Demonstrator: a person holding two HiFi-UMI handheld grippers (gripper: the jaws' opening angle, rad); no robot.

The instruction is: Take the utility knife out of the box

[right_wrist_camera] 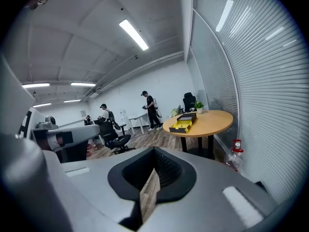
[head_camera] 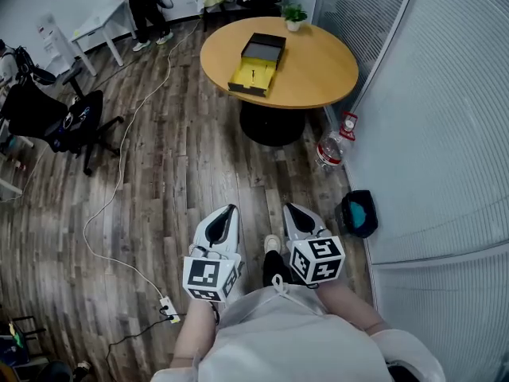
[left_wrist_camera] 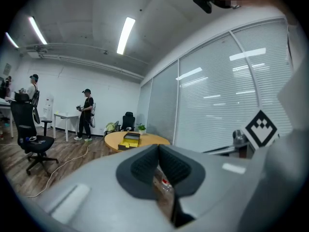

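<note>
Seen from above, a person stood on a wooden floor (head_camera: 183, 165), holding the left gripper (head_camera: 231, 208) and right gripper (head_camera: 288, 206) side by side close to the body. Each gripper's jaws were pressed together with nothing between them. Well ahead stood a round wooden table (head_camera: 318, 70) bearing an open box (head_camera: 265, 50). On its yellow tray (head_camera: 242, 76) lay a thin dark shape, probably the utility knife (head_camera: 253, 73), too small to be sure.
</note>
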